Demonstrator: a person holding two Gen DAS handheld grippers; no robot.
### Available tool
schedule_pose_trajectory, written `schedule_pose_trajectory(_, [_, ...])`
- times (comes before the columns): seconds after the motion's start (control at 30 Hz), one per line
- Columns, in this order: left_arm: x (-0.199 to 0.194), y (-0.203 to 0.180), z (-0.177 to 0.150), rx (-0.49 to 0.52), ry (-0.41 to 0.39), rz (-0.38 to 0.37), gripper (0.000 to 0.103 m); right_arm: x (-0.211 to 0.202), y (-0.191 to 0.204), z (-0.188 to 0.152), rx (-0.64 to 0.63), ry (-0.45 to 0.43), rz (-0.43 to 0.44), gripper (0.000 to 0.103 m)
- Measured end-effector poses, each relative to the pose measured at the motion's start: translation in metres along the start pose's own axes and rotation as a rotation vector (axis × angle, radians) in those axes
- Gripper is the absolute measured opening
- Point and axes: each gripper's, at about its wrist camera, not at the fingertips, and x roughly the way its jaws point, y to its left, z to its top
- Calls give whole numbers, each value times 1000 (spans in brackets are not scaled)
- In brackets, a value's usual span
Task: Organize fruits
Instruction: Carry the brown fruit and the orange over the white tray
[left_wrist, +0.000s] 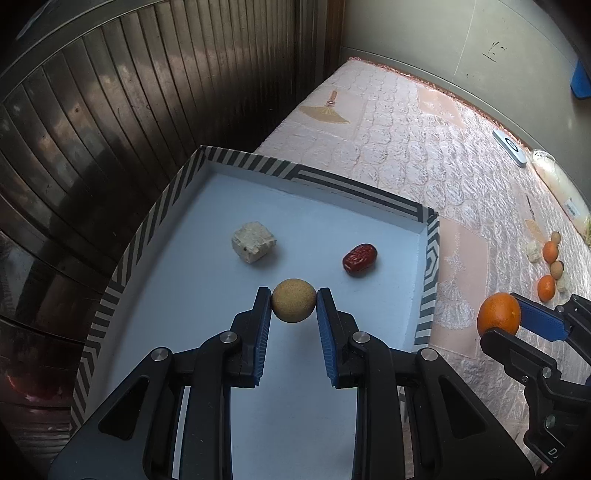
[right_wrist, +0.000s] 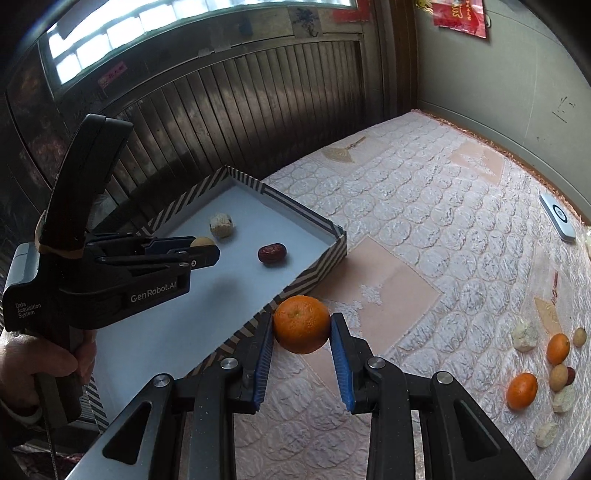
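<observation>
My left gripper (left_wrist: 293, 295) is shut on a round tan fruit (left_wrist: 293, 301) and holds it over the striped-rim tray (left_wrist: 354, 190). In the tray lie a pale cube-shaped piece (left_wrist: 253, 242) and a red date (left_wrist: 359, 259). My right gripper (right_wrist: 301, 321) is shut on an orange (right_wrist: 301, 324), held above the quilt just right of the tray's rim (right_wrist: 314, 277). The orange and right gripper also show in the left wrist view (left_wrist: 498, 319). The left gripper shows in the right wrist view (right_wrist: 203, 251).
A pink quilted cover (right_wrist: 424, 229) spreads over the surface. At its right lie more fruits: oranges (right_wrist: 521, 390), tan balls (right_wrist: 557, 376) and pale lumps (right_wrist: 523, 335). A white device (right_wrist: 557, 218) lies near the wall. Dark slatted panelling (left_wrist: 110, 129) stands behind the tray.
</observation>
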Motion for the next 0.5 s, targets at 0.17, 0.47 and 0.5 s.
schedule_pose_trajectory(0.17, [3,17,-4,-33,12,17,24,14,17,15,-43,3,33,29])
schedule_pose_trajectory(0.47, [7,36,-10,-74,33,21,24,48,33,32,-85,46,81,30])
schedule_pose_trajectory(0.5, [7,36,-10,-76,32,19,24,53,34,34,-86,52,84,30])
